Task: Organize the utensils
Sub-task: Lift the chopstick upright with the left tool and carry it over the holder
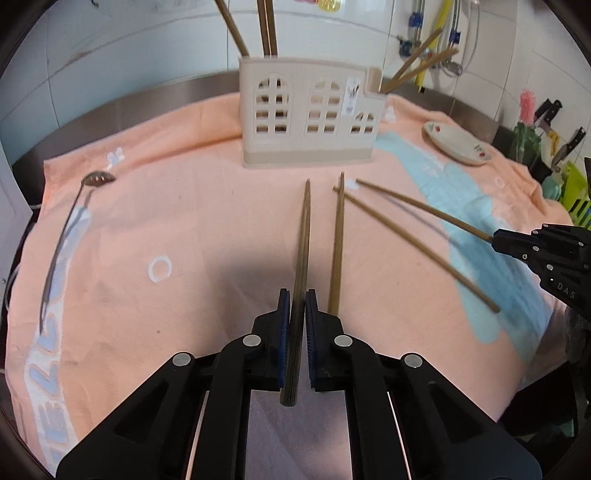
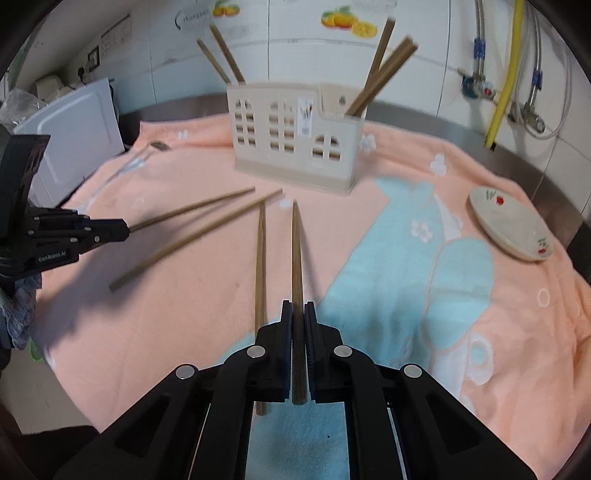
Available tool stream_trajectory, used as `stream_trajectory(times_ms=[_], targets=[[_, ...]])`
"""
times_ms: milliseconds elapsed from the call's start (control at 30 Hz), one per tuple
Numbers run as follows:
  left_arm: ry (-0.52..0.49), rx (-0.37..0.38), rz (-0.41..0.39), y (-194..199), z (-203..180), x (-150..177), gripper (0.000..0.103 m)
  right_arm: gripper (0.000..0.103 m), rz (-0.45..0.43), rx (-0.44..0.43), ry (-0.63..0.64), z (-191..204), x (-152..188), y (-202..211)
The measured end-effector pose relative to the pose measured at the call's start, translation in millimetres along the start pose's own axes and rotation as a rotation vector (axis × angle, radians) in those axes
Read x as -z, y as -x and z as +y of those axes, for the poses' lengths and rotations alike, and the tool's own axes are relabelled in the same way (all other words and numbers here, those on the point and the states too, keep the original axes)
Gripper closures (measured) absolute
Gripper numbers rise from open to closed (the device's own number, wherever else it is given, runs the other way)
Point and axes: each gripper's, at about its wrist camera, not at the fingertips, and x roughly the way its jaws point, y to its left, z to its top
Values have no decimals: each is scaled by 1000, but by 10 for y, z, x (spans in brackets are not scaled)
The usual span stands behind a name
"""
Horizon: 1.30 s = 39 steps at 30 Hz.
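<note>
Both grippers hold one chopstick each, gripped near the thick end so the tapered tip leads forward toward the holder. The left gripper (image 1: pixel 295 314) is clamped on a chopstick (image 1: pixel 302 251), pads pressed flat on either side, shaft running straight out along the fingers. The right gripper (image 2: pixel 298 317) is clamped likewise on its own chopstick (image 2: pixel 296 258). Judgement: the end grip leaves most of each stick free, which suits lowering it tip-first into a slot. Two loose chopsticks lie on the peach towel (image 1: pixel 184 221): one (image 1: pixel 337 251) just beside the left gripper's stick, the other (image 1: pixel 417 249) angled off to the right, their tips crossing near the holder. The beige utensil holder (image 1: pixel 308 114) stands upright at the far side of the towel; chopsticks already lean out of its left compartment (image 1: pixel 266 29) and its low right compartment (image 1: pixel 417 61), so sorting looks partly done. A slotted spoon (image 1: pixel 66 236) lies apart at the towel's left edge, untouched. A small floral plate (image 2: pixel 511 225) sits to the right, well clear of the work.
</note>
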Motion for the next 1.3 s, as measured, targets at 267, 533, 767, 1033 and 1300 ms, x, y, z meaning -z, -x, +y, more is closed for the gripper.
stream_trajectory(times_ms=[267,533,767,1033,1300], targets=[[-5,13,-87,312,-86,-188,97,97,-87,-9,-6,-21,-251,293],[-10,35,-166,539,-161,-414,97,97,-127,-33,-22,-48,-530,414],[-13,52,-189,639,-179,-581,97,97,-121,-46,-27,-93,-730,428],[-33,36,-194,705,-175,-821,97,97,-127,-55,-10,-121,-1004,533],[-36,50,-224,815,-179,-1152,97,97,-163,-43,11,-187,-1417,781]])
